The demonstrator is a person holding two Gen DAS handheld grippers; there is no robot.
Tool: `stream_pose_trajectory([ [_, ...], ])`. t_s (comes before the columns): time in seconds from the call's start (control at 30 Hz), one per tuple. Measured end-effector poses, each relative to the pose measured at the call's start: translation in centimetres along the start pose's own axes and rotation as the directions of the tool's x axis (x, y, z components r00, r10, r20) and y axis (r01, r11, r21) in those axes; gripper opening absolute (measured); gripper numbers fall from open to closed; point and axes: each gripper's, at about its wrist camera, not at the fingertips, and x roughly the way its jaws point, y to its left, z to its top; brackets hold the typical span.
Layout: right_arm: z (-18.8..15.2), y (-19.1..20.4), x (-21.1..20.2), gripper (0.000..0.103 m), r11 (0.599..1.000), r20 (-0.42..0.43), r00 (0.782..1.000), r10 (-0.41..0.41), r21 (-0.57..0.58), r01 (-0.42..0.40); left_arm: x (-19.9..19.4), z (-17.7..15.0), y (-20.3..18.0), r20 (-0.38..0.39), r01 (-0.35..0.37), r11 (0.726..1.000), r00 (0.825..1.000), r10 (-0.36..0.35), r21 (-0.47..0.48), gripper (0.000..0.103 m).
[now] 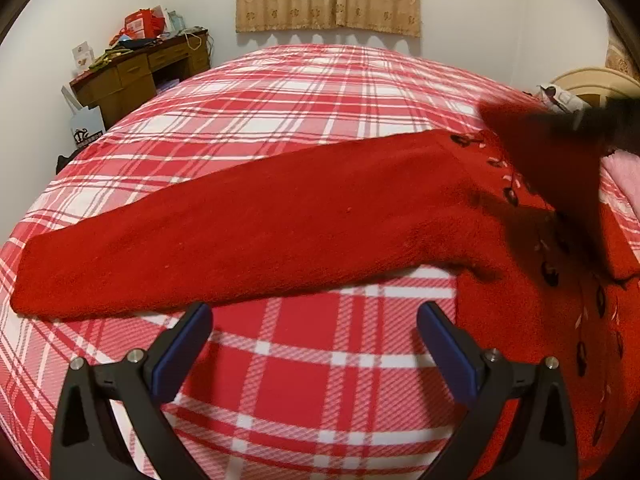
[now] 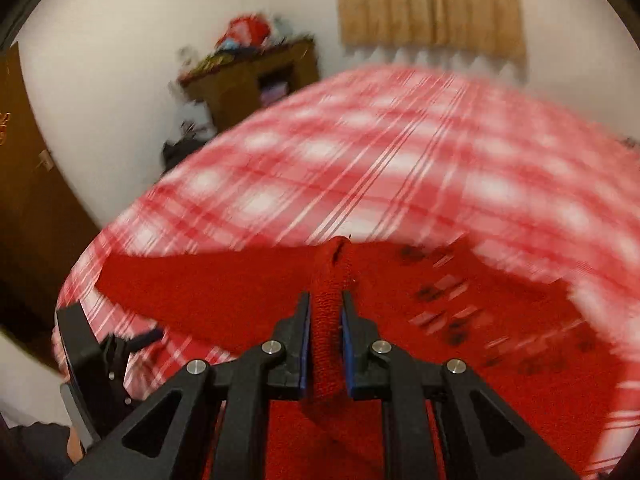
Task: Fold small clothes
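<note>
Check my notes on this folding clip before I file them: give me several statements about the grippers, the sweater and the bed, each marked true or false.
1. The right gripper is shut on a fold of the red sweater. True.
2. The left gripper holds the sleeve. False: it is open, with only bedspread between its fingers.
3. The sweater lies on a red and white plaid bedspread. True.
4. The sweater is plain, without decoration. False: dark and pale embroidered marks run down its body.
5. The long sleeve lies stretched out flat. True.
</note>
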Motion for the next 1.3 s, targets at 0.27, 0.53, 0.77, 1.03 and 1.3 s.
stream_pose_trajectory([
  [0.27, -5.1, -2.4, -1.5, 0.052, 0.991, -0.007, 0.997, 0.082, 0.104, -0.081, -0.7, 0.5, 0.6, 0.016, -0.004, 1.0, 1.0, 0.004, 0.002, 0.103],
  [0.53, -10.6, -7.5, -8.5, 0.06, 0.966, 0.056, 0.987, -0.151, 0.219, 0.135, -1.8, 3.1, -3.8, 0.042, 0.247, 0.969, 0.968, -0.248, 0.029, 0.102],
  [0.77, -14.9, -8.0, -12.4, 0.066, 0.949, 0.111, 0.97, -0.215, 0.259, 0.181, 2.0, 3.5, -7.2, -0.077, 0.302, 0.952, 0.952, -0.298, 0.044, 0.049],
  [1.03, -18.4, -8.6, -14.2, 0.07, 0.944, 0.134, 0.964, -0.231, 0.27, 0.189, 0.3, 2.9, -6.3, -0.003, 0.328, 0.944, 0.945, -0.328, 0.034, 0.01],
  [1.3, -17.7, -10.9, -15.2, 0.07, 0.922, 0.171, 0.951, -0.257, 0.338, 0.189, 0.6, 2.4, -5.9, 0.015, 0.307, 0.951, 0.951, -0.307, 0.019, 0.01],
])
